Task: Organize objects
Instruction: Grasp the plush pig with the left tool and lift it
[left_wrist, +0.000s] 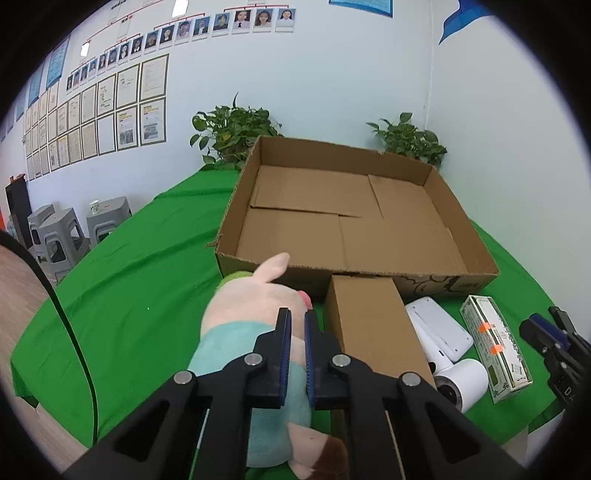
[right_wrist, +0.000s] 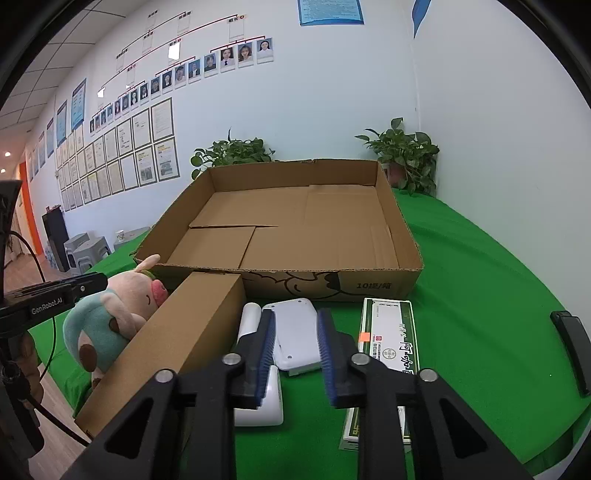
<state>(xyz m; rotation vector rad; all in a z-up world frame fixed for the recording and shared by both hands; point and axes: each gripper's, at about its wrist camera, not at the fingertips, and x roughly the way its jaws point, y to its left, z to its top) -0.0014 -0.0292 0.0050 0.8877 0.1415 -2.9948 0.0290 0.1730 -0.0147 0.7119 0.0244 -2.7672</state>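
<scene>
Left claw (left_wrist: 297, 325) pinched nearly shut over the plush pig (left_wrist: 243, 314), grip unclear; right claw (right_wrist: 295, 332) brackets the white device (right_wrist: 295, 332), pads apart. Empty cardboard tray (right_wrist: 384, 280) sits beyond on the green tabletop (right_wrist: 480, 295).
</scene>
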